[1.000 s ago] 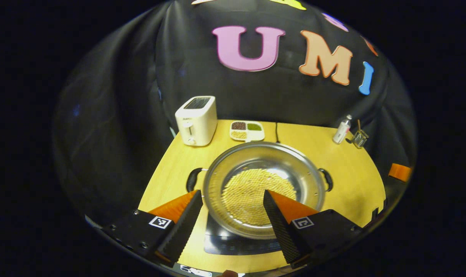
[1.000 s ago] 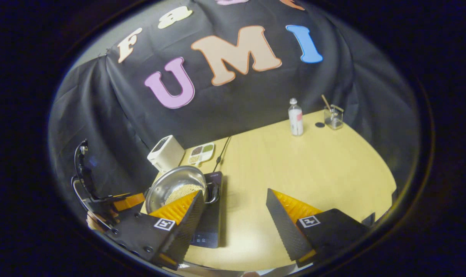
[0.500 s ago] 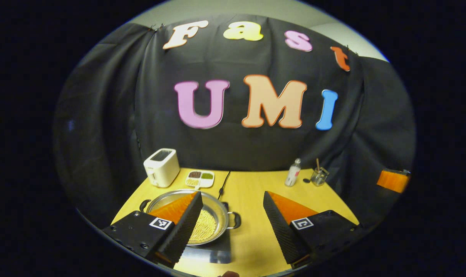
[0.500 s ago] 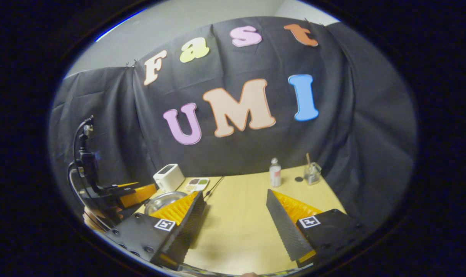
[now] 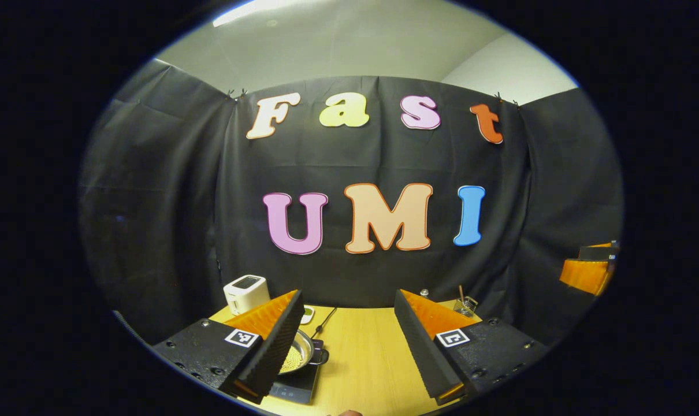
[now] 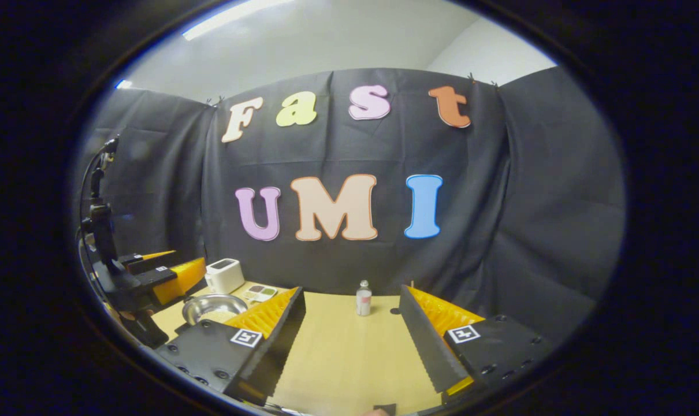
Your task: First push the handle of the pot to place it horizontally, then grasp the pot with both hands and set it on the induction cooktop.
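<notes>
The steel pot [image 5: 301, 353], with pale grains in it, sits on the black induction cooktop [image 5: 294, 386] at the table's near left; one black side handle [image 5: 322, 357] points right. My left gripper [image 5: 347, 300] is open and empty, held high and well back from the pot, and its left finger hides part of the pot. In the right gripper view the pot [image 6: 212, 306] lies far left, below the left gripper [image 6: 156, 276]. My right gripper [image 6: 352, 292] is open over the table's middle with nothing in it, and appears far right [image 5: 586, 271] in the left gripper view.
A white toaster [image 5: 245, 293] and a divided snack tray [image 6: 261, 293] stand at the back left of the wooden table [image 6: 349, 346]. A small bottle [image 6: 363, 299] and a glass with a stick [image 5: 466, 303] stand at the back. A black cord [image 5: 320, 326] runs to the cooktop.
Both grippers have drawn back and tilted upward, away from the pot, so it looks smaller and lower. The pot stays on the cooktop. Both grippers remain open.
</notes>
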Demonstrator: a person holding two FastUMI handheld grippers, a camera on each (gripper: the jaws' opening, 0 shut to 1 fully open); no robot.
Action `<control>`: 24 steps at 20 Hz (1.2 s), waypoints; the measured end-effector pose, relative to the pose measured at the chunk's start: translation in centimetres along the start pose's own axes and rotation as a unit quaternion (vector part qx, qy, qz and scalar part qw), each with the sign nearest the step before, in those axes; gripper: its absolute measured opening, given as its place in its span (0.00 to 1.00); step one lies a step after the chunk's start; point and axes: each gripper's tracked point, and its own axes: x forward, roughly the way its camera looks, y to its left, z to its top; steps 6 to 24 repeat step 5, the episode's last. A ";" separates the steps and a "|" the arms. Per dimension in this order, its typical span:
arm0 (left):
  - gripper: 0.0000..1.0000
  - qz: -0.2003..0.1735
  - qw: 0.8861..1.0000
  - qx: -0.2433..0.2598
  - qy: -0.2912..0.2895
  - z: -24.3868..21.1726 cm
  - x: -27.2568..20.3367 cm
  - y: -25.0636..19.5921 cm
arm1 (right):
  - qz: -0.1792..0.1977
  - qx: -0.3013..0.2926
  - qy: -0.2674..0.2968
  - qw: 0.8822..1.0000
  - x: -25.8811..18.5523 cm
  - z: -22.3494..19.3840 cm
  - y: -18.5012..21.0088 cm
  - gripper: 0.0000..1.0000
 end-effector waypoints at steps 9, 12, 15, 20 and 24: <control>0.93 -0.001 1.000 0.006 -0.004 -0.6 -2.6 -1.1 | 0.005 0.012 -0.001 1.000 -1.8 -0.8 0.0 0.93; 0.93 -0.001 1.000 0.006 -0.004 -0.6 -2.6 -1.1 | 0.005 0.012 -0.001 1.000 -1.8 -0.8 0.0 0.93; 0.93 -0.001 1.000 0.006 -0.004 -0.6 -2.6 -1.1 | 0.005 0.012 -0.001 1.000 -1.8 -0.8 0.0 0.93; 0.93 -0.001 1.000 0.006 -0.004 -0.6 -2.6 -1.1 | 0.005 0.012 -0.001 1.000 -1.8 -0.8 0.0 0.93; 0.93 -0.001 1.000 0.006 -0.004 -0.6 -2.6 -1.1 | 0.005 0.012 -0.001 1.000 -1.8 -0.8 0.0 0.93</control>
